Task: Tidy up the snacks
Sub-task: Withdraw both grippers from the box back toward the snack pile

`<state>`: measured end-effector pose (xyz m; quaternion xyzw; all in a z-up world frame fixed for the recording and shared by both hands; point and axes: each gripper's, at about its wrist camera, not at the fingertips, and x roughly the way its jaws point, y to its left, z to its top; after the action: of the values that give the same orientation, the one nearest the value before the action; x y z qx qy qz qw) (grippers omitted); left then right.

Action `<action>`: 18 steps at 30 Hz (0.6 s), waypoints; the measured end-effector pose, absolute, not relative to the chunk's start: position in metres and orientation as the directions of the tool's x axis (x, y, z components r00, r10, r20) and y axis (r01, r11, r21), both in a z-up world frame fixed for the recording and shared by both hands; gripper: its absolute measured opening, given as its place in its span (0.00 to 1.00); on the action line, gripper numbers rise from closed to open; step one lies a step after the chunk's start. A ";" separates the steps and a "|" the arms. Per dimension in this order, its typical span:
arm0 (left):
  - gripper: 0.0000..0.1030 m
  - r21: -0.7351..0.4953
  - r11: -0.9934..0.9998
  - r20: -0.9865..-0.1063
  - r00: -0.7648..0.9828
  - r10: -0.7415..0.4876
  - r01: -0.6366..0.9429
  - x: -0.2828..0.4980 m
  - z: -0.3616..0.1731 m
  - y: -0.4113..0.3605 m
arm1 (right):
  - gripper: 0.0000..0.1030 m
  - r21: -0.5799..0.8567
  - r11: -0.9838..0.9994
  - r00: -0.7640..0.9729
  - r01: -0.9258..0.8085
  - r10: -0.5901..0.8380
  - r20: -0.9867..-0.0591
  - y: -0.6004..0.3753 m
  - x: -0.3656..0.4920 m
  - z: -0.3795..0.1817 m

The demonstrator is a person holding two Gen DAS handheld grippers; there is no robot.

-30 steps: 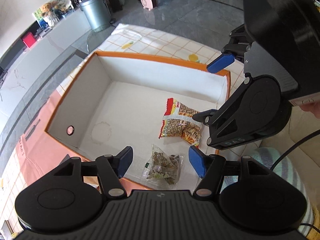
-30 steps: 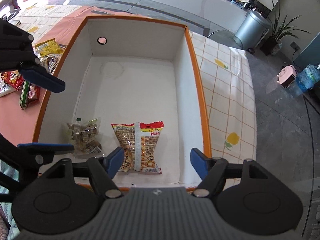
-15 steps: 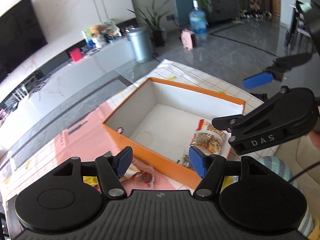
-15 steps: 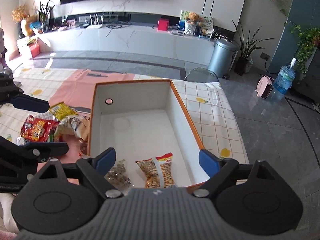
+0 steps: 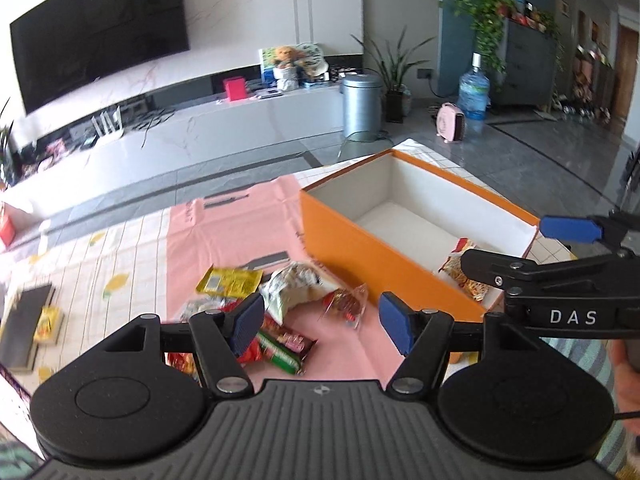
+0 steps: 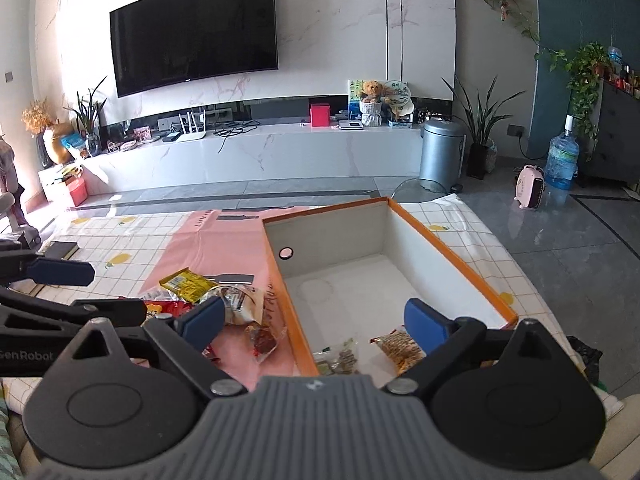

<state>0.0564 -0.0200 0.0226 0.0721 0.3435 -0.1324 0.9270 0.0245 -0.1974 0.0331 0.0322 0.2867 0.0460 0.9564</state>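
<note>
On the pink sheet [image 5: 224, 240], a heap of snack packets [image 5: 280, 300] lies left of the orange box [image 5: 384, 256]. Left gripper [image 5: 320, 320] hangs above the heap, jaws apart, empty. In the box: two packets [image 6: 372, 354]; right gripper [image 6: 316, 320] over them, jaws widening, nothing between.

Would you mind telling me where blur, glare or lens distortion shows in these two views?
Left wrist view: the snack pile is motion-smeared, and the fisheye bends the television. Right wrist view: sharper; sunlight washes out the far left by the vase, and walls curve at the edges.
</note>
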 end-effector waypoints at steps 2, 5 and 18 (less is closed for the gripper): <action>0.75 0.020 0.963 -0.653 0.732 -0.192 0.270 0.051 0.018 -0.005 | 0.90 0.116 0.991 0.832 -0.065 0.118 -0.542 -0.187 0.022 0.025; 0.75 -0.012 0.973 -0.651 0.737 -0.183 0.232 0.049 0.009 0.018 | 0.88 0.153 0.986 0.825 -0.059 0.134 -0.549 -0.173 0.023 0.011; 0.75 -0.153 0.982 -0.696 0.693 -0.188 0.113 0.059 -0.043 0.085 | 0.79 0.122 0.986 0.739 -0.117 0.169 -0.652 -0.118 0.049 -0.051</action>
<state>0.0594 0.0852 -0.0434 -0.0493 0.3829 -0.0818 0.9188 0.0488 -0.1184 -0.0505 0.0364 0.3528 0.0768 0.9318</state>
